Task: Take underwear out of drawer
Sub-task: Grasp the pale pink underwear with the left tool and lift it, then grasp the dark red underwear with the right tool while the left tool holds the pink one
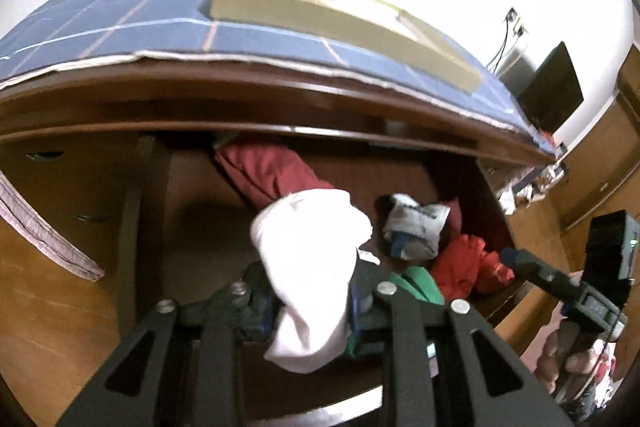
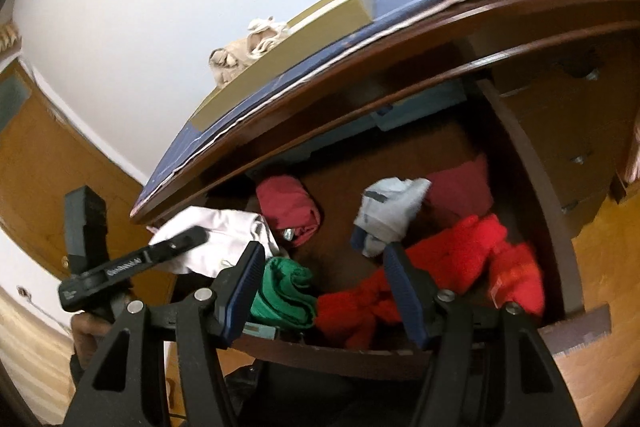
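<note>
Fingers of the left gripper [image 1: 310, 307] are pinching the white underwear [image 1: 308, 267] above the near left of the drawer [image 2: 576, 327]; a loose fold risks slipping free. The right gripper [image 2: 324, 291] is hanging open over the green roll [image 2: 284, 291] and red garment [image 2: 452, 259], with the maroon roll [image 2: 290, 207] and grey bundle [image 2: 390, 211] lying farther in.

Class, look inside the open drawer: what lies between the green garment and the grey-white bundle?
In the right wrist view, only bare drawer floor separates the green garment from the grey-white bundle; the bright red garment lies beside that gap.
</note>
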`<state>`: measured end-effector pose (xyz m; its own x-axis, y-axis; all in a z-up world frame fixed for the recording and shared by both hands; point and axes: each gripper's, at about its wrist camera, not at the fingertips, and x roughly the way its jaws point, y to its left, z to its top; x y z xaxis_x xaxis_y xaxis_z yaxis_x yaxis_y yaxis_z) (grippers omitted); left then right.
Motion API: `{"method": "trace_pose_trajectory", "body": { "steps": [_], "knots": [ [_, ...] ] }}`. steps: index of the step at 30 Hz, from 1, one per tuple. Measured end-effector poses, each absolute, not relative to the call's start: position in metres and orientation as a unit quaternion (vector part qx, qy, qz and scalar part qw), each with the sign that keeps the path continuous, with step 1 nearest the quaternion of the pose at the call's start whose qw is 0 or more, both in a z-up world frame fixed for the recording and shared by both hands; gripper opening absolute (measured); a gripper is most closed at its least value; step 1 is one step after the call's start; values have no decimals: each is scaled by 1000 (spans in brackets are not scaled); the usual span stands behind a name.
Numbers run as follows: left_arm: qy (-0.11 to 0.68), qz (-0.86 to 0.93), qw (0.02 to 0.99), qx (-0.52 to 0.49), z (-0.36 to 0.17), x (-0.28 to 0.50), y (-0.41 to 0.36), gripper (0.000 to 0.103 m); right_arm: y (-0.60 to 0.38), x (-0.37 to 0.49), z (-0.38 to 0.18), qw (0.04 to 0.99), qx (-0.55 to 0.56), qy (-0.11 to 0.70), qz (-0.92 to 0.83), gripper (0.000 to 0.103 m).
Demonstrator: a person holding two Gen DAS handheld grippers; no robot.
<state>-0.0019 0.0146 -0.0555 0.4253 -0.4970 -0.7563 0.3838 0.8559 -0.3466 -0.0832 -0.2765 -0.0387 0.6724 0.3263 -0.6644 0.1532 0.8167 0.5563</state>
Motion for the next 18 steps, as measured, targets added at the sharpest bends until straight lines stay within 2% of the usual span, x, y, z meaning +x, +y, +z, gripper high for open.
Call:
{"method": "trace_pose_trajectory", "body": {
  "steps": [7, 10, 18],
  "knots": [
    [451, -250, 853, -83, -54, 0, 24, 25, -258, -54, -35, 862, 269, 421, 85, 64],
    [432, -237, 866, -84, -43, -6, 34, 25, -241, -30, -32, 865, 221, 438, 110, 64],
    [400, -196, 891, -90, -25, -18, 71, 25, -168, 50, -64, 802, 76, 564, 184, 64]
  ]
}}
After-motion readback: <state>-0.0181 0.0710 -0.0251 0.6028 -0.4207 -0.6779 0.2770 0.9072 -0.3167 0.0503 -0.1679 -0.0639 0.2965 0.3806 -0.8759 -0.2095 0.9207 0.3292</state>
